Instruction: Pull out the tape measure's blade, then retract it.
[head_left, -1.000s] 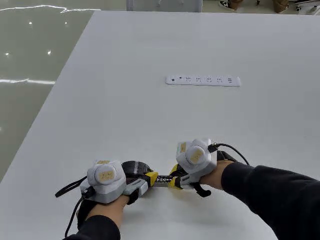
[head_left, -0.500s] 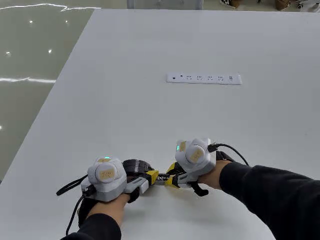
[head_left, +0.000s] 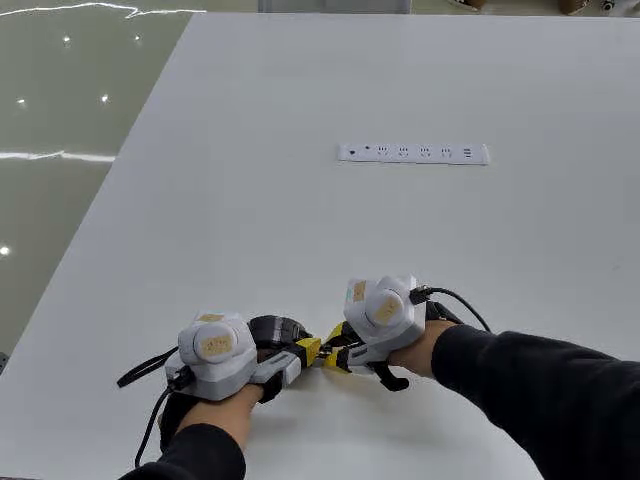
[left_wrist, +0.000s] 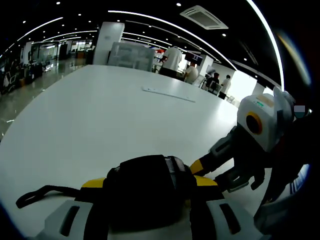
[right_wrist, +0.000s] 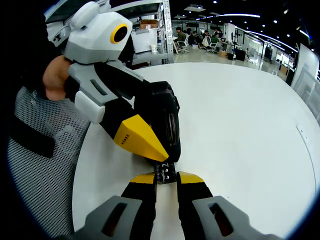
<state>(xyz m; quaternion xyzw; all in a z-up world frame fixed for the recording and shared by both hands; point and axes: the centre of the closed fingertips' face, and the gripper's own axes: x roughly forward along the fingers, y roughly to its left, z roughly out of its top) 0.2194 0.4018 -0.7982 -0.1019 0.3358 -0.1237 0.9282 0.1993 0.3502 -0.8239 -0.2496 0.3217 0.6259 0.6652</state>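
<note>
Two grippers, one black round tape measure (head_left: 272, 330).
My left gripper (head_left: 300, 350) clamps it; my right gripper (right_wrist: 166, 179) pinches its short numbered blade (right_wrist: 165, 170) just beside it.

Matt black plastic on the tape measure (right_wrist: 162, 116) — smooth, faintly glossy white table (head_left: 300, 200).

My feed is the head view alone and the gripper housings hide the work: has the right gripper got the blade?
Observer: Yes; the right gripper view shows the right gripper with jaws shut on the blade, numerals visible between them.
Operator: How much is out?
Observer: A short stub; the tape measure case sits just ahead of those jaws.
Operator: And the left?
Observer: The left gripper view shows the left gripper clamped around the black case, its strap lying on the table.
</note>
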